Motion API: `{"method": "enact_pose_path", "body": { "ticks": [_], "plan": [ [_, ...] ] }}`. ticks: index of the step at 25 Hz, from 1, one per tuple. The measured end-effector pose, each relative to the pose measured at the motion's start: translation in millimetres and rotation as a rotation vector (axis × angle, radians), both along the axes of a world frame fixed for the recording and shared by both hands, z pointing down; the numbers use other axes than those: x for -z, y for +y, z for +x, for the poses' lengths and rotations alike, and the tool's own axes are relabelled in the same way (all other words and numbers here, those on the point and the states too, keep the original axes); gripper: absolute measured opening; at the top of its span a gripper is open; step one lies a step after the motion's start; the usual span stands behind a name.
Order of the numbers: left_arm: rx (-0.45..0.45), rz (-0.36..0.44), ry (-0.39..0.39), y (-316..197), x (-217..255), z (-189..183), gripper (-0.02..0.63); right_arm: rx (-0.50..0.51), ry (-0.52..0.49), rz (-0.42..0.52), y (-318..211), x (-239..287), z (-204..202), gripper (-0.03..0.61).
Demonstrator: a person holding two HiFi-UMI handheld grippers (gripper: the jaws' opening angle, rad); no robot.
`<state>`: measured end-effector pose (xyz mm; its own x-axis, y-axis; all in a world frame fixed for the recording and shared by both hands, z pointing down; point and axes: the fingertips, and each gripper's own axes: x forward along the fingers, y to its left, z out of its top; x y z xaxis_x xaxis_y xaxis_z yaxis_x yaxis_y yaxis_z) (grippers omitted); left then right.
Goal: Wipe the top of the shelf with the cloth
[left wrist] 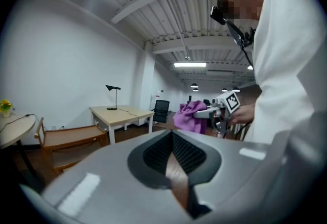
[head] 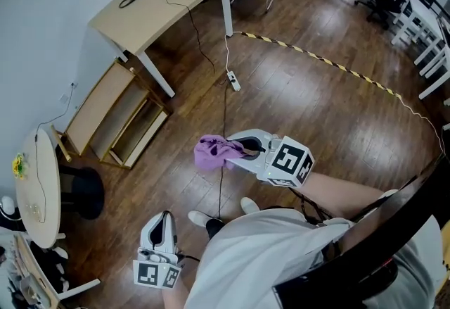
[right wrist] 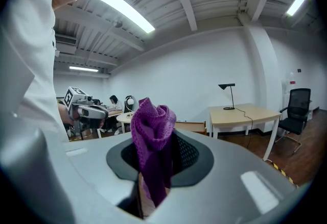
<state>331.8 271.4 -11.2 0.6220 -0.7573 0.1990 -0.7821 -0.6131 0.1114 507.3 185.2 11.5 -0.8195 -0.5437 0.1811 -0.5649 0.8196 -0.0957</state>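
Jaws: right gripper (head: 245,149) pinched the purple cloth (head: 213,151) in mid-air; left gripper (head: 163,223) was pressed together, empty | Shelf (head: 98,107) stood well apart, by the wall | Step: likely approach, no wiping yet | Next: cloth needed lowering flat onto shelf top.

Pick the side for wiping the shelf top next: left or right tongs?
Right. The right tongs are shut on the purple cloth, held out in front. The left tongs hold nothing and hang low. The shelf stands apart, against the wall.
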Motion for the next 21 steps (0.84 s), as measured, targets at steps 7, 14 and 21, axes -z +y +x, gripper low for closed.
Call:
{"method": "enact_pose_path", "body": {
  "ticks": [7, 14, 21],
  "plan": [
    [-0.003, 0.0, -0.012, 0.8, 0.8, 1.2, 0.021, -0.011, 0.007, 0.005, -0.4, 0.1, 7.0, 0.091],
    [-0.001, 0.01, -0.02, -2.0, 4.5, 3.1, 0.021, -0.007, 0.015, 0.01, -3.8, 0.6, 8.6, 0.091],
    [0.001, 0.004, -0.021, -1.7, -1.8, 2.5, 0.021, 0.007, 0.022, 0.011, -4.7, -5.1, 4.5, 0.091]
  ]
}}
